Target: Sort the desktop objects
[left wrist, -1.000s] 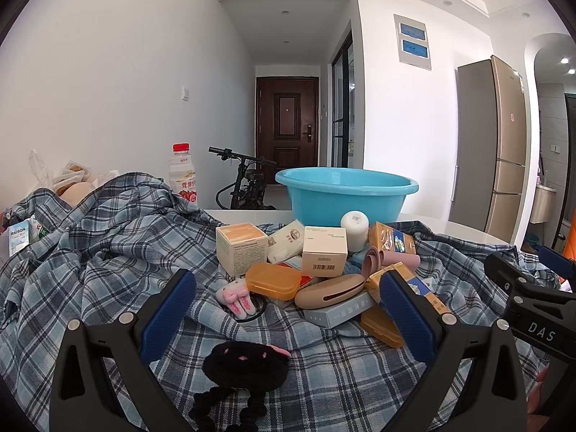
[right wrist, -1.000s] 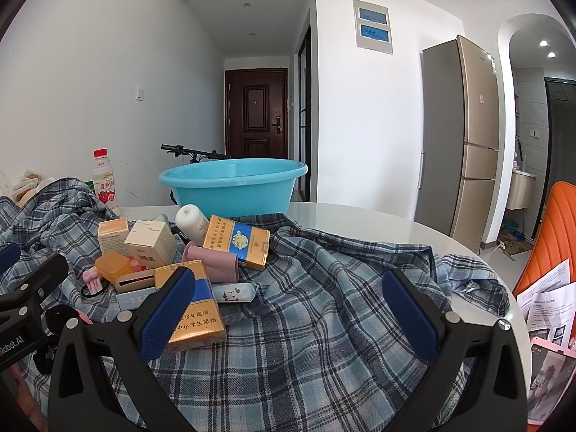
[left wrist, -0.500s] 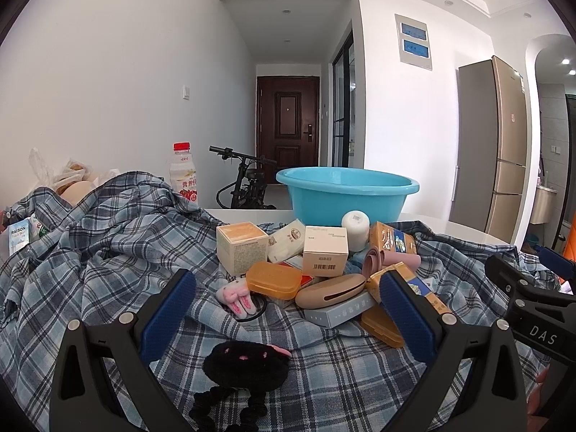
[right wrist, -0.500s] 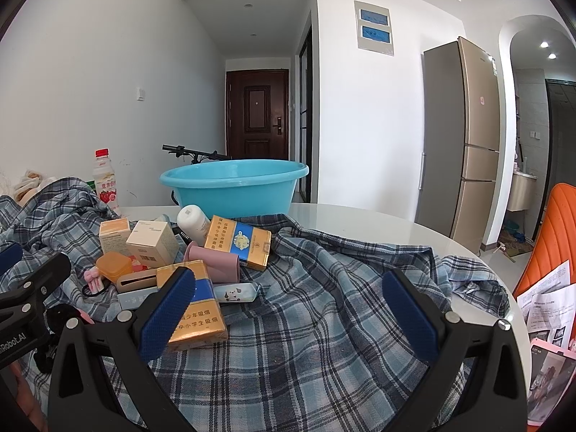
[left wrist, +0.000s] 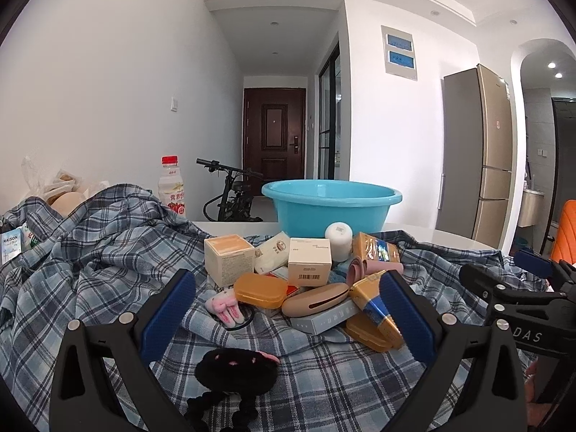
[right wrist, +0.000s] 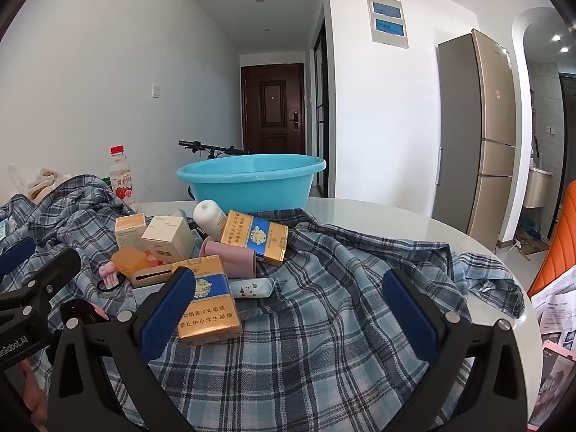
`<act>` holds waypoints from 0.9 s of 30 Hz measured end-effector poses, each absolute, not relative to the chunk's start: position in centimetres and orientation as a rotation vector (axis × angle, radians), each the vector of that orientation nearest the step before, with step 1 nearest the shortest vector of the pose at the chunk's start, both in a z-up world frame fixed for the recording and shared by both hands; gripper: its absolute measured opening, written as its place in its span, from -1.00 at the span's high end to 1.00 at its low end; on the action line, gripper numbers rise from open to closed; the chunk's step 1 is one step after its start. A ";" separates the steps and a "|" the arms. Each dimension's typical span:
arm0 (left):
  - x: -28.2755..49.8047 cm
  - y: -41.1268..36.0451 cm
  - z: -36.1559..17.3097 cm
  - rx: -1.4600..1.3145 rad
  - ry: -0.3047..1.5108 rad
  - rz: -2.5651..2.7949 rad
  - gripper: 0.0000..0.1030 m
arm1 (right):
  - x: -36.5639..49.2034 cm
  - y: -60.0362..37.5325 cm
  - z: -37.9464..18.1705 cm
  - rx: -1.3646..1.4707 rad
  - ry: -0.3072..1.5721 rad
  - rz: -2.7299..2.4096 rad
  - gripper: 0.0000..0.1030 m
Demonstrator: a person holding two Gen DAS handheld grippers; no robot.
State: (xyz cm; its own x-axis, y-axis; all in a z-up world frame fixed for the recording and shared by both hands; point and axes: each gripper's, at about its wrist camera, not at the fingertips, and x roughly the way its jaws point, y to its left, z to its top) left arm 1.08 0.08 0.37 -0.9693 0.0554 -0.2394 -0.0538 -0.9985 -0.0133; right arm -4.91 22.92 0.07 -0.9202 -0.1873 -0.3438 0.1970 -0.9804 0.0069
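Fridge-side papers (right wrist: 556, 295), right view only.

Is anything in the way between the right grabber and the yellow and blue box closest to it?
Nothing visible blocks it. The right gripper is open, and the yellow and blue box lies on the plaid cloth beside its left finger.

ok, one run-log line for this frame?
phase: pre-grasp | left gripper: open, empty | right gripper: open, empty | pile of boxes: on plaid cloth | blue basin: behind pile

Cluttered object pile (left wrist: 306, 280) on plaid cloth (left wrist: 108, 259)
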 end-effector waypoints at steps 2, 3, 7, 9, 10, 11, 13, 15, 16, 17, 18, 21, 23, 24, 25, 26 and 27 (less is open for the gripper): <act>1.4 0.3 1.0 -0.363 0.013 3.058 -1.00 | -5.3 22.9 0.3 0.537 0.068 -2.885 -1.00; 1.5 0.3 1.5 -0.362 0.010 3.054 -1.00 | -5.5 23.1 0.5 0.550 0.071 -2.890 -1.00; 1.7 0.2 3.3 -0.394 -0.001 3.038 -1.00 | -5.2 24.2 2.0 0.516 0.005 -2.908 -1.00; 1.5 0.6 4.1 -0.416 0.034 3.038 -1.00 | -4.9 24.6 3.1 0.486 -0.037 -2.900 -1.00; 1.3 0.7 4.6 -0.436 0.056 3.036 -1.00 | -4.8 24.8 3.7 0.475 -0.043 -2.902 -1.00; 1.0 0.8 5.0 -0.453 0.071 3.034 -1.00 | -4.8 24.8 4.3 0.468 -0.037 -2.909 -1.00; 0.7 1.1 5.7 -0.465 0.082 3.038 -1.00 | -5.0 24.7 5.3 0.464 -0.001 -2.930 -1.00; 0.5 1.4 6.4 -0.449 0.099 3.043 -1.00 | -5.0 24.3 6.2 0.444 0.044 -2.979 -1.00; 0.3 1.5 6.8 -0.447 0.100 3.036 -1.00 | -4.8 24.1 6.6 0.426 0.063 -3.007 -1.00; 0.1 1.5 7.2 -0.449 0.089 3.019 -1.00 | -4.7 24.0 7.1 0.410 0.079 -3.029 -1.00; -0.2 1.5 7.8 -0.471 0.061 2.985 -1.00 | -4.6 23.8 7.5 0.399 0.089 -3.040 -1.00; -1.1 1.2 9.6 -0.526 -0.038 2.903 -1.00 | -4.6 23.5 9.1 0.393 0.116 -3.032 -1.00; -1.3 1.3 10.8 -0.506 -0.045 2.900 -1.00 | -4.8 23.2 10.2 0.392 0.127 -3.002 -1.00; -1.5 1.4 11.5 -0.487 -0.025 2.919 -1.00 | -5.0 23.1 10.7 0.397 0.134 -2.993 -1.00; -1.6 1.6 12.0 -0.470 -0.002 2.938 -1.00 | -5.2 22.9 11.2 0.402 0.144 -2.986 -1.00; -1.7 1.7 12.5 -0.459 0.018 2.952 -1.00 | -5.4 22.7 11.6 0.405 0.155 -2.983 -1.00; -2.0 1.9 13.1 -0.453 0.036 2.960 -1.00 | -5.5 22.5 11.9 0.408 0.167 -2.984 -1.00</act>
